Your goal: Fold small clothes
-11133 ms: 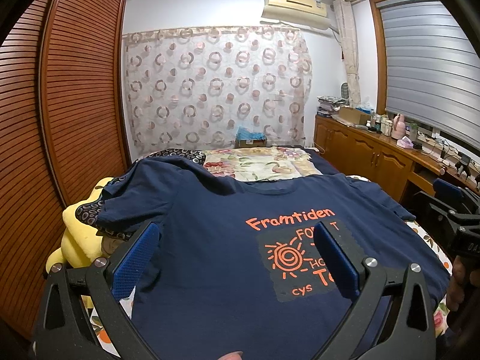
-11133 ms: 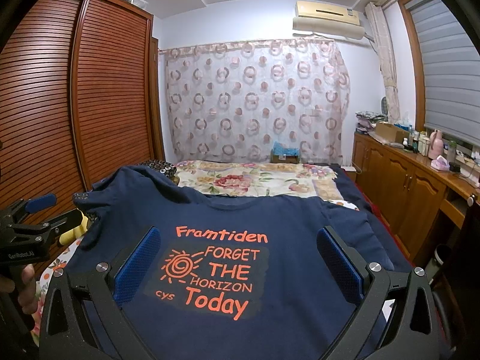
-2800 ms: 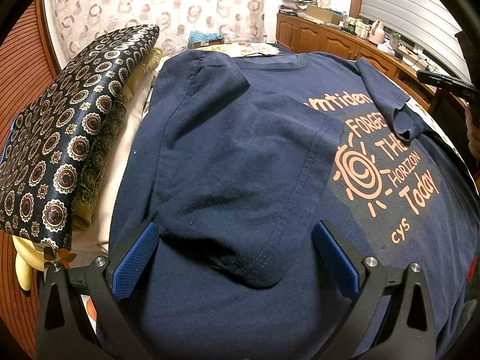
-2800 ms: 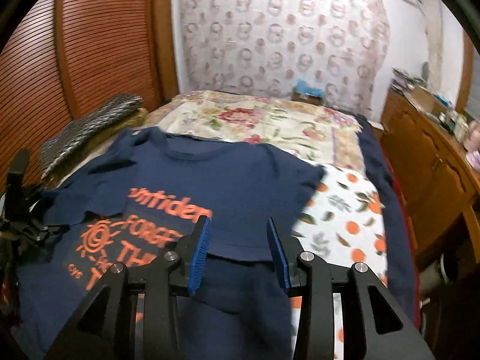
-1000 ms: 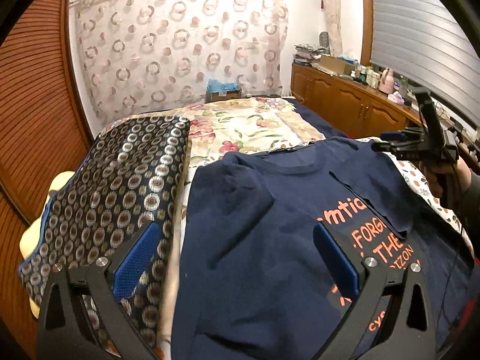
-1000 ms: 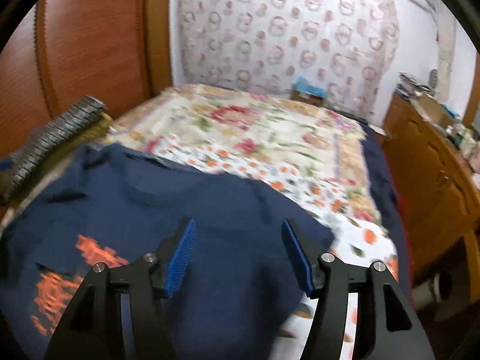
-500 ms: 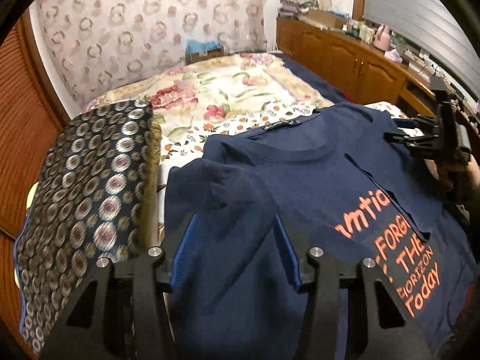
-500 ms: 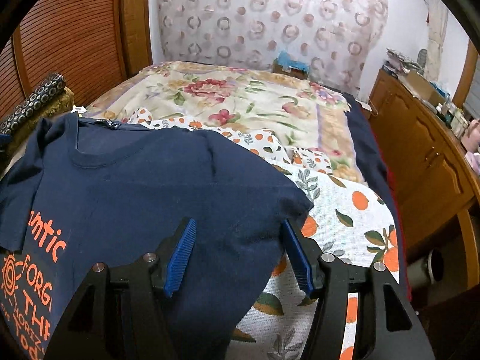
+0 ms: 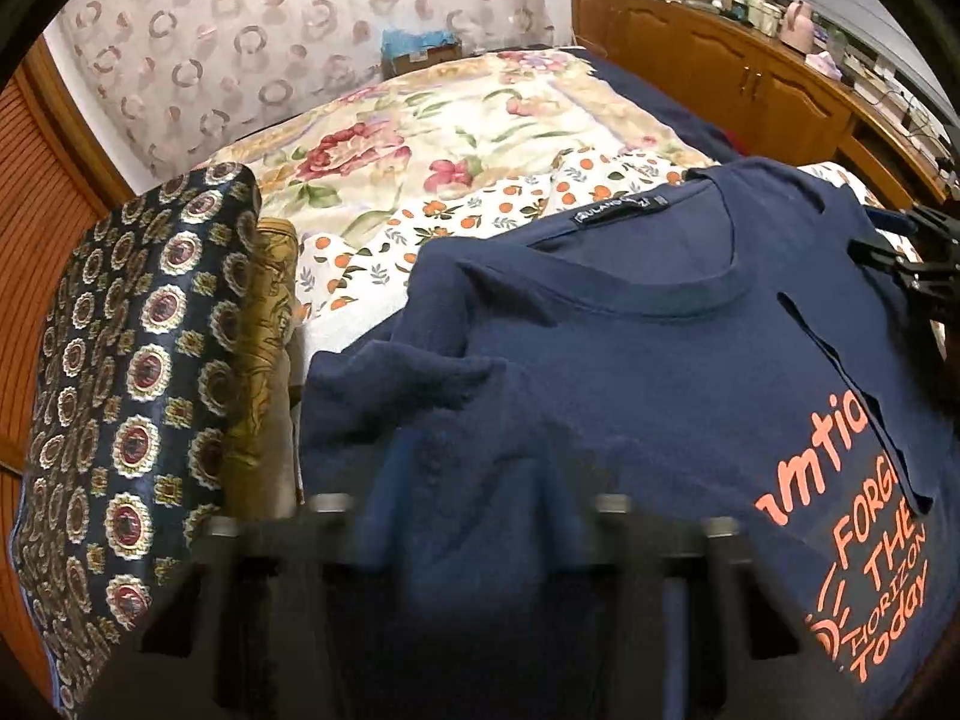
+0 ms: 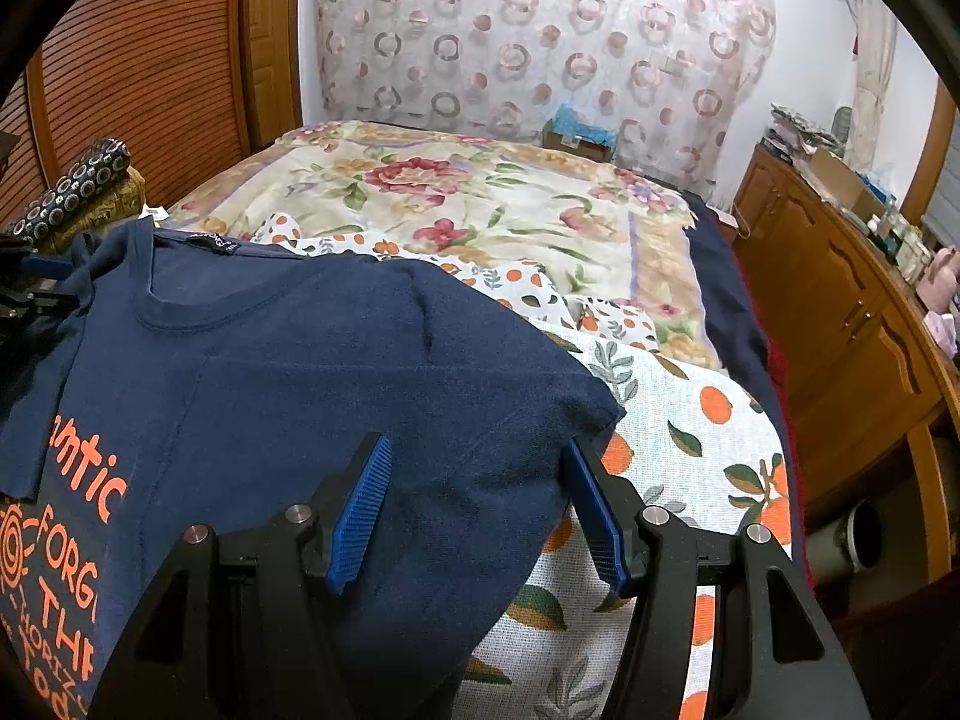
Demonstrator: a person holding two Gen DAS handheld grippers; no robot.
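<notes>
A navy T-shirt with orange print lies face up on the bed, collar toward the far end; it also shows in the right wrist view. In the left wrist view the shirt's left sleeve is bunched just ahead of my left gripper, which is blurred by motion, its jaws hard to make out. My right gripper is open over the shirt's right shoulder, one blue pad on each side of the cloth, not closed on it.
A folded dark patterned quilt lies along the left bed edge. A floral and orange-print bedspread covers the bed. Wooden cabinets stand to the right, a slatted wardrobe to the left, a curtain behind.
My left gripper has narrowed from wide open and moved down onto the bunched left sleeve. My right gripper has dropped closer to the right shoulder with its jaws still apart.
</notes>
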